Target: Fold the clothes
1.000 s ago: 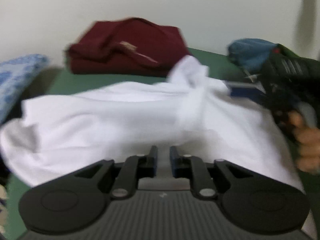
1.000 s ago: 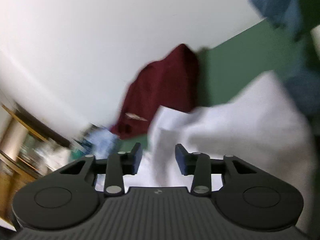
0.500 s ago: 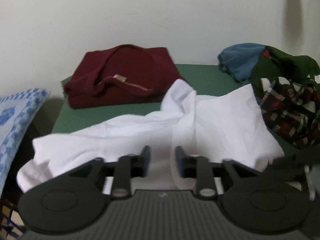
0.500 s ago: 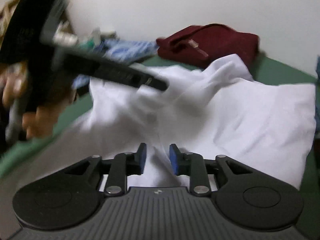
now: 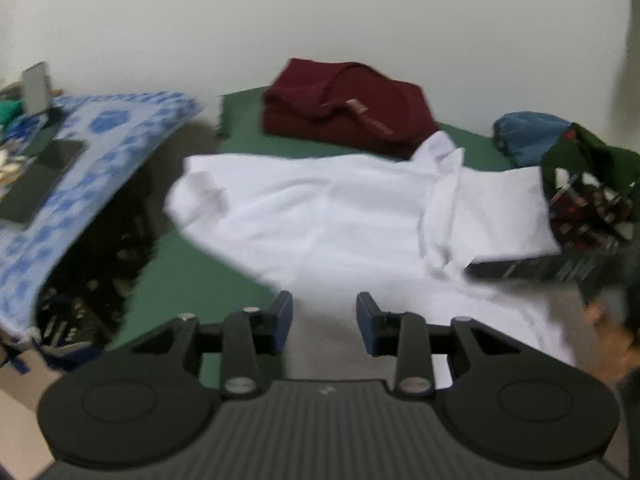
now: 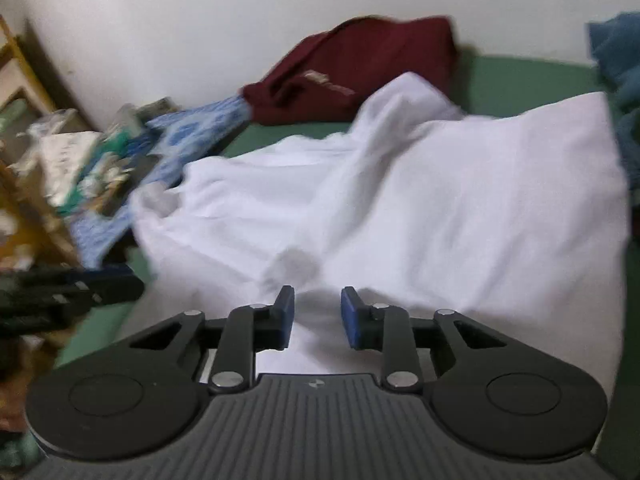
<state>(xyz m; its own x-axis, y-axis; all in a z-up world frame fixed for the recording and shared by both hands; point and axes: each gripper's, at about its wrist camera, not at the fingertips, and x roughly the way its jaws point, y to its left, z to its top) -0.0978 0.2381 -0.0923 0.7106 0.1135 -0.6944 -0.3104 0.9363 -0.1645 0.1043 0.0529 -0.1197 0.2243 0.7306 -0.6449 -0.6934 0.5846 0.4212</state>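
Surface: a green table top (image 5: 248, 120) is carrying the clothes and is backing onto a plain pale wall (image 5: 320, 12).

White shirt (image 5: 340, 216): is lying spread and rumpled across the middle of the frame in both views, covering most of the green top, with its collar bunching at centre right in the left wrist view.

Maroon garment (image 5: 344, 104): is sitting folded at upper centre, behind the white shirt, close to the wall.

Left gripper (image 5: 324, 322): is hovering at lower centre over the shirt's near edge, its blue-padded fingers spread, with nothing between them.

Right gripper (image 6: 317, 318): is sitting low over the white cloth at lower centre, fingers parted with a clear gap, gripping nothing.

Left wrist view only: a blue garment (image 5: 528, 140) and a dark plaid heap (image 5: 588, 204) are piling at the right edge. A blue patterned cloth (image 5: 100, 148) is draping at the left with a dark flat object on it. The other gripper is entering blurred at the right, over the shirt.

Right wrist view only: a yellow wooden frame (image 6: 16, 64) and blurred clutter are showing at the left edge, and the left gripper is appearing as a dark blur at lower left.
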